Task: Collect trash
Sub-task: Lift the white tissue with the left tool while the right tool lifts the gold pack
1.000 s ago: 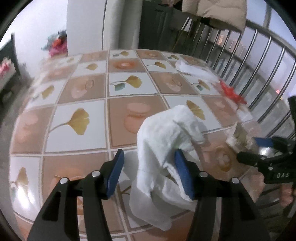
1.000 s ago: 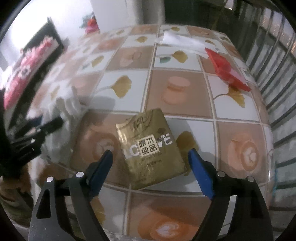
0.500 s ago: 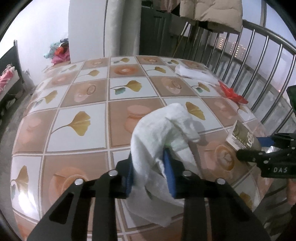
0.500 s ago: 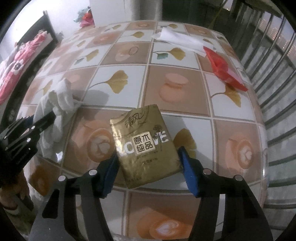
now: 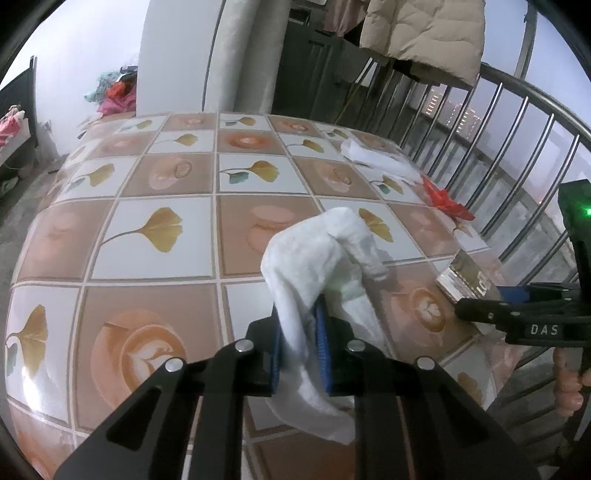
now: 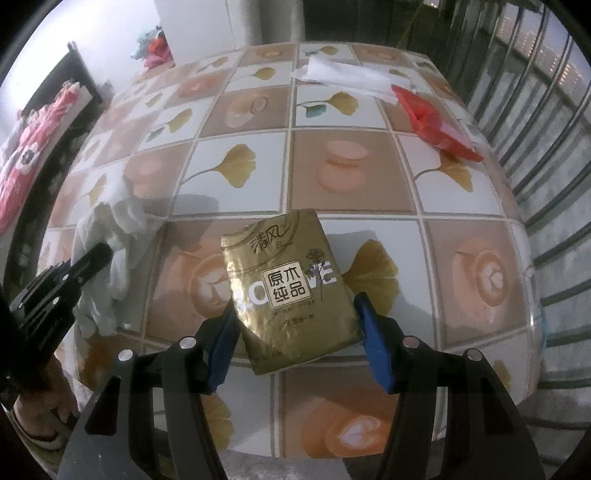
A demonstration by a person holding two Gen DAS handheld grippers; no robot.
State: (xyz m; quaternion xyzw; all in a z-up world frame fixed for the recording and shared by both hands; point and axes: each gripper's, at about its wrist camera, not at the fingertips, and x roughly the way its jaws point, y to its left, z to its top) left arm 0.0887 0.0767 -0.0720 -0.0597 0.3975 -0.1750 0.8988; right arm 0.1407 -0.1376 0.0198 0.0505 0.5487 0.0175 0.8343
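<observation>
A crumpled white tissue sits on the tiled tablecloth. My left gripper is closing, its blue pads pressing the tissue's lower fold from both sides. In the right wrist view that tissue is at the left, with the left gripper on it. A gold tissue pack lies between the pads of my right gripper, which touch its two long edges. From the left wrist view the pack shows edge-on in the right gripper.
A red wrapper and a flat white tissue lie at the table's far right. A metal railing runs close along the right edge, with a padded jacket over it. A hand holds the right gripper.
Both grippers' jaws have narrowed. The left pads went from wide around the tissue to pinching it. The right pads came in against the pack's sides.
</observation>
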